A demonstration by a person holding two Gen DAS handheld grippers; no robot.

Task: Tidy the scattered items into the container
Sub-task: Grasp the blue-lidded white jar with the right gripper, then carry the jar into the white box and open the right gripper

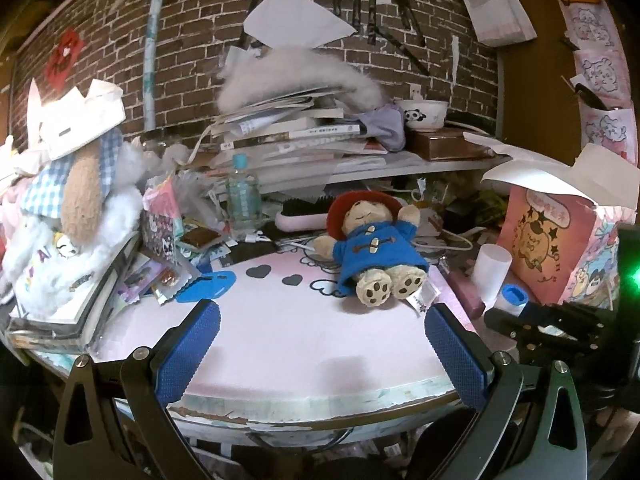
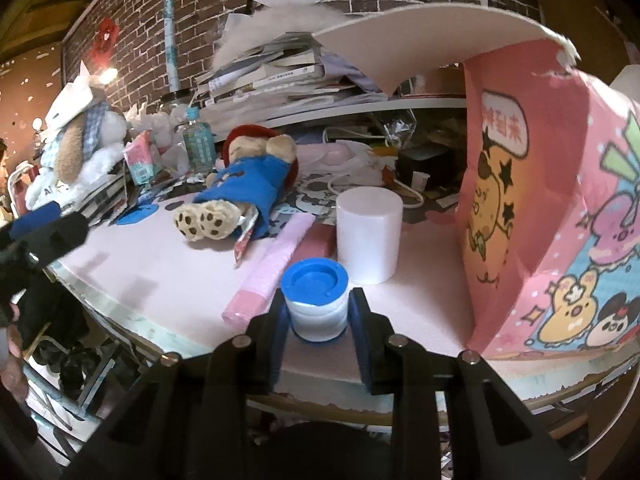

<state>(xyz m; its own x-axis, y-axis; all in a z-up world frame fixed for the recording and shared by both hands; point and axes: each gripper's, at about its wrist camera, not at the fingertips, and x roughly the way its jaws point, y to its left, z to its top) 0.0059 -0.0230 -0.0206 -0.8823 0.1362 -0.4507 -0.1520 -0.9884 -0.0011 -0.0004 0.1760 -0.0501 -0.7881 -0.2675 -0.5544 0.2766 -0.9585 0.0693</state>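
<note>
My right gripper is shut on a small white jar with a blue lid that stands on the pink table mat; its blue pads press both sides. The jar and the right gripper also show at the right of the left wrist view. My left gripper stands open over the mat with nothing between its fingers. A teddy bear in a blue coat and red hat lies on its back beyond it. The pink cartoon paper bag stands open just right of the jar.
A white cylinder and a flat pink packet lie right behind the jar. A large white plush dog sits on books at the left. A water bottle, a blue tag and stacked books crowd the back.
</note>
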